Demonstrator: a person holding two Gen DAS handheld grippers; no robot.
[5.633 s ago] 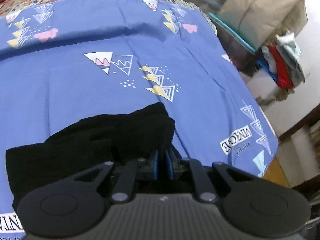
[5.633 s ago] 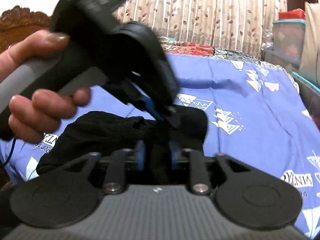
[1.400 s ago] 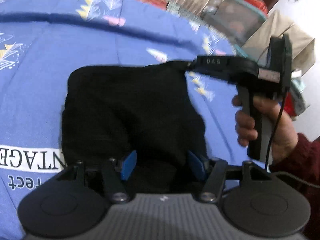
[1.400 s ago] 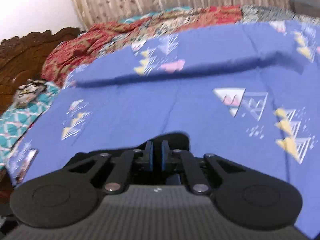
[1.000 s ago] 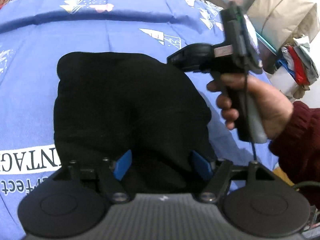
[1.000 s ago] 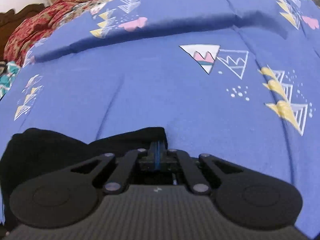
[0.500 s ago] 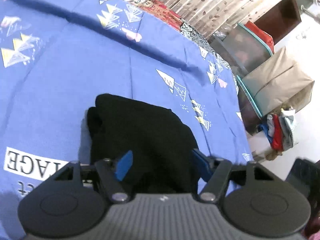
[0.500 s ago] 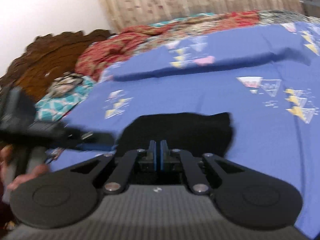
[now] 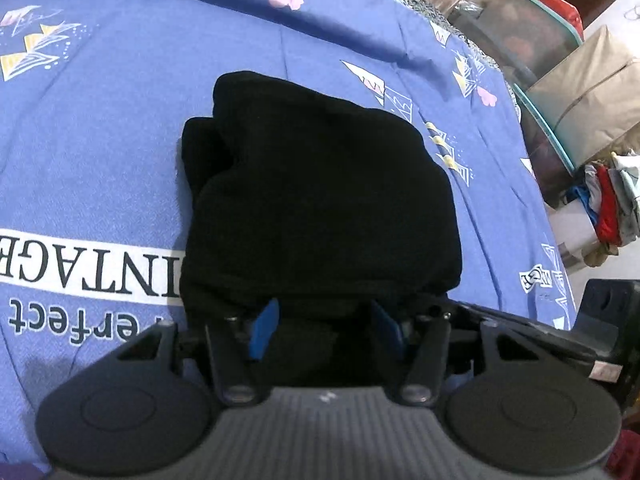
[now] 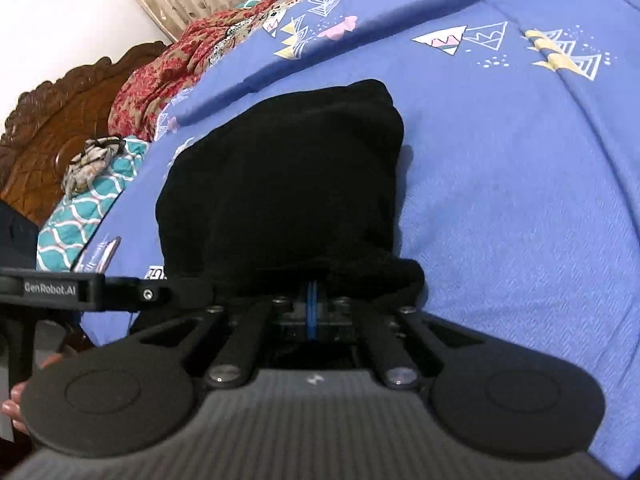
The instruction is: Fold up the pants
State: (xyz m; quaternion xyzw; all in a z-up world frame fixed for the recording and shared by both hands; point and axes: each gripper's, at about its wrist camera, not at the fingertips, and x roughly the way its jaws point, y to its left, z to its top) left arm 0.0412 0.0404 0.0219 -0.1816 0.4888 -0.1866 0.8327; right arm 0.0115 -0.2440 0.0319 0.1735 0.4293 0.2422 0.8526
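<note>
The black pants (image 9: 320, 196) lie folded in a compact bundle on the blue printed bedsheet (image 9: 100, 128). My left gripper (image 9: 324, 332) is open, its blue pads on either side of the bundle's near edge. In the right wrist view the same pants (image 10: 288, 184) lie just ahead. My right gripper (image 10: 312, 304) has its blue pads pressed together at the bundle's near edge; black cloth covers the tips, so I cannot tell if any is pinched. The left gripper's body (image 10: 100, 292) reaches in from the left there.
A carved wooden headboard (image 10: 60, 120), a red patterned blanket (image 10: 180, 60) and a teal pillow (image 10: 84, 208) lie at the bed's head. Storage boxes (image 9: 560, 60) and piled clothes (image 9: 608, 208) stand beyond the bed's right edge.
Both grippers have come back down to the near edge of the folded pants. The right gripper now sits beside the left one. The bundle has not moved.
</note>
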